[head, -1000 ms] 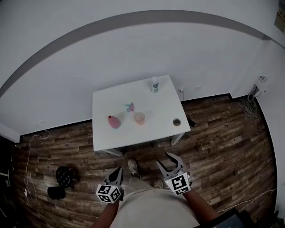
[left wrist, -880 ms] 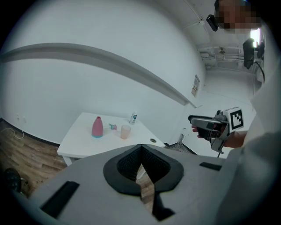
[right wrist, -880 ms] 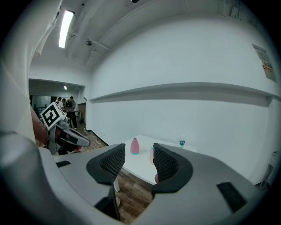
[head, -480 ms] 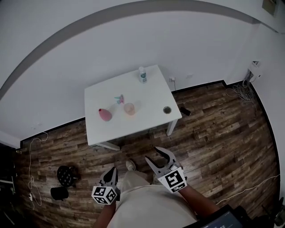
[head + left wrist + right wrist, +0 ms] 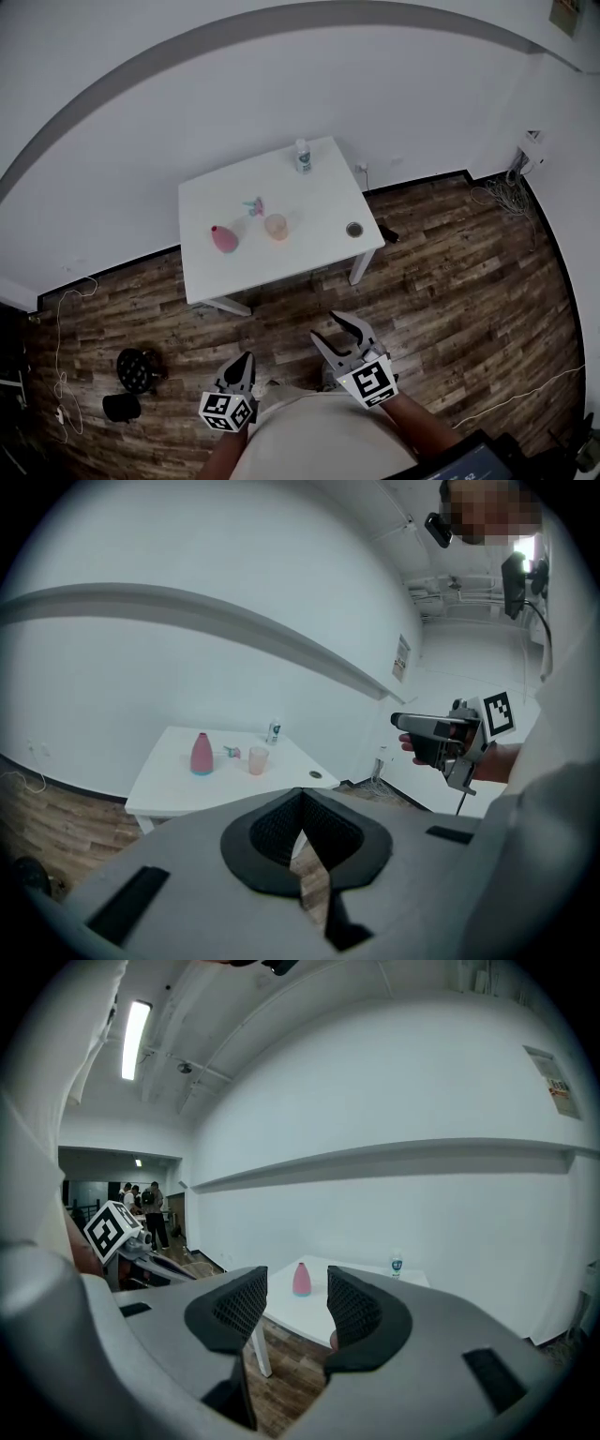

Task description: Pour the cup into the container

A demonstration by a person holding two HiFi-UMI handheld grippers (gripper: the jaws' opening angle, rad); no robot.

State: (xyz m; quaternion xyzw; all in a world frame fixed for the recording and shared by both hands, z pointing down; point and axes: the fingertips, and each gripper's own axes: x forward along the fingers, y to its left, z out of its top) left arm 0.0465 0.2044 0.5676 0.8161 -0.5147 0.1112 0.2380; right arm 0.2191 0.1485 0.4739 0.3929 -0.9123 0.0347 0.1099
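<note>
White square tabletop [image 5: 319, 187] has slid up-left in the head view. Translucent pink cup [image 5: 276, 226] on it untouched. Left gripper [image 5: 246, 359] jaws closed, right gripper [image 5: 336, 330] jaws part-open, both empty and well short. Approach pending.

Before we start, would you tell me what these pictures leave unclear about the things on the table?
Cup: whether it holds anything; too small in the head view, far off in the left gripper view.
Small round thing near the table's edge: too small to name in the head view.
Bottle: label too small to read.
Blue-pink thing beside the cup: too small and blurry to name.
</note>
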